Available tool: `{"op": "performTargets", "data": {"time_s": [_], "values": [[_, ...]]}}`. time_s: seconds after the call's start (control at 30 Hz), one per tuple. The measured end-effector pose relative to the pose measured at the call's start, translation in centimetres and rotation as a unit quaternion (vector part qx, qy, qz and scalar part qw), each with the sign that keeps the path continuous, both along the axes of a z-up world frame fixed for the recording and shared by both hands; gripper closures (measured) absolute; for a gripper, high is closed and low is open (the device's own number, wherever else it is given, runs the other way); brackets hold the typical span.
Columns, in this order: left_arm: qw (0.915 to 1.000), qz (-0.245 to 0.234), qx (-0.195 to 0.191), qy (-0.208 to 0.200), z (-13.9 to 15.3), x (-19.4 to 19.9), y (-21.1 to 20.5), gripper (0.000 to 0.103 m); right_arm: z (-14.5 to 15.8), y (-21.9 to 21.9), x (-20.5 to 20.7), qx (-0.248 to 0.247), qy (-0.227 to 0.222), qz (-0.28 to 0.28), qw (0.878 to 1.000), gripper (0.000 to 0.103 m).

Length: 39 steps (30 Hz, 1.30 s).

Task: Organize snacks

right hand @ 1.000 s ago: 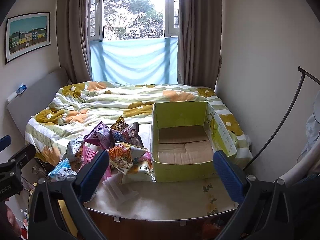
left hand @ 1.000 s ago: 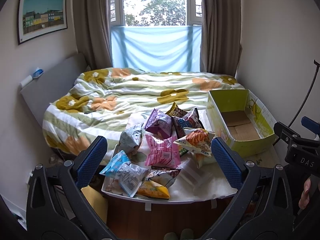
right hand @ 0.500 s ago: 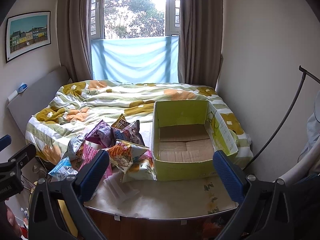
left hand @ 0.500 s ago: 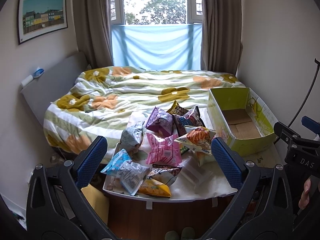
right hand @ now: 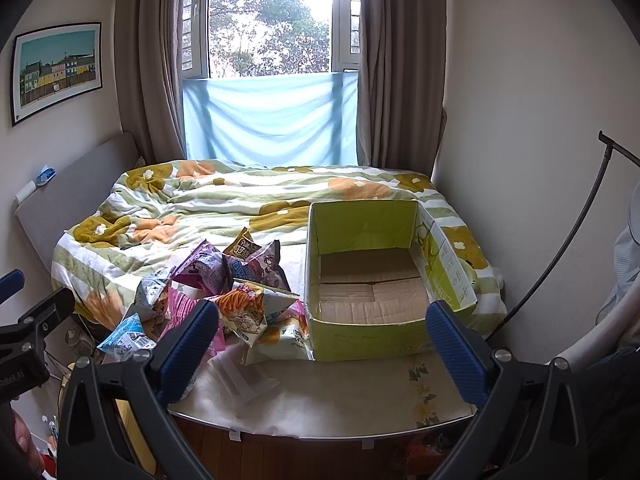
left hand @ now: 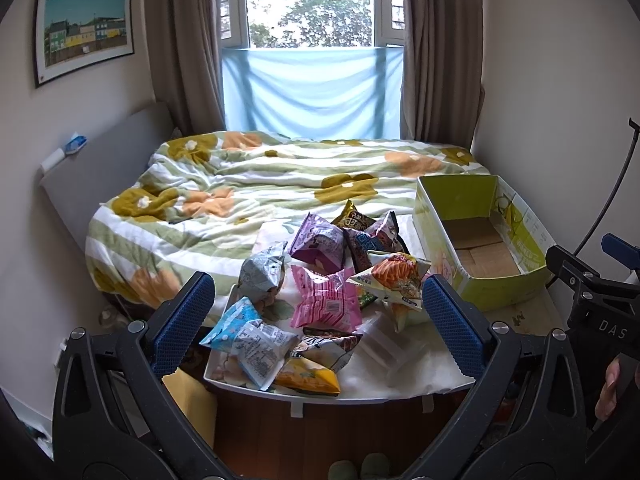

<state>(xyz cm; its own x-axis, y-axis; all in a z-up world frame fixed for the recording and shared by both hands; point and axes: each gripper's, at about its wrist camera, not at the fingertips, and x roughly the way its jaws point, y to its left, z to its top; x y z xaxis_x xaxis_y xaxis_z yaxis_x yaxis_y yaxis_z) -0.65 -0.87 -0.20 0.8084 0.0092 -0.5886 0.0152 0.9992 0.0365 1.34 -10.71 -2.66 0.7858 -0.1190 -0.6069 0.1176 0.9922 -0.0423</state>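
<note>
A pile of several snack bags lies on a small white table (left hand: 400,380) at the foot of a bed. It includes a pink bag (left hand: 326,300), a purple bag (left hand: 318,242), an orange-and-white bag (left hand: 390,276) and a blue bag (left hand: 232,320). An empty green cardboard box (left hand: 480,236) stands to the right of the pile. My left gripper (left hand: 318,316) is open and empty, held back from the pile. My right gripper (right hand: 320,340) is open and empty, in front of the box (right hand: 372,280) and the pile (right hand: 240,308).
The bed (left hand: 280,184) with a flowered quilt lies behind the table. A grey headboard (left hand: 100,168) is at the left and a curtained window (left hand: 312,48) at the back. A black stand pole (right hand: 568,240) leans by the right wall. Wooden floor (left hand: 320,440) shows below the table edge.
Both grippers have drifted slightly closer to the table; the views shift a little. Both stay open and empty, and nothing on the table has moved.
</note>
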Motion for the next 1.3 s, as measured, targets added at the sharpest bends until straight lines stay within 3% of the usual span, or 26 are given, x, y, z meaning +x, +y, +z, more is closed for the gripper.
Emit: {"op": "performTargets", "data": {"time_s": [1.1, 1.3], "values": [[1.0, 0.002, 0.002, 0.004, -0.4, 0.5, -0.4, 0.001, 0.0, 0.0, 0.1, 0.001, 0.001, 0.0, 1.0, 0.0], [0.9996, 0.017, -0.013, 0.02, -1.2, 0.3, 0.2, 0.001, -0.4, 0.5, 0.7, 0.005, 0.011, 0.019, 1.0, 0.0]]}}
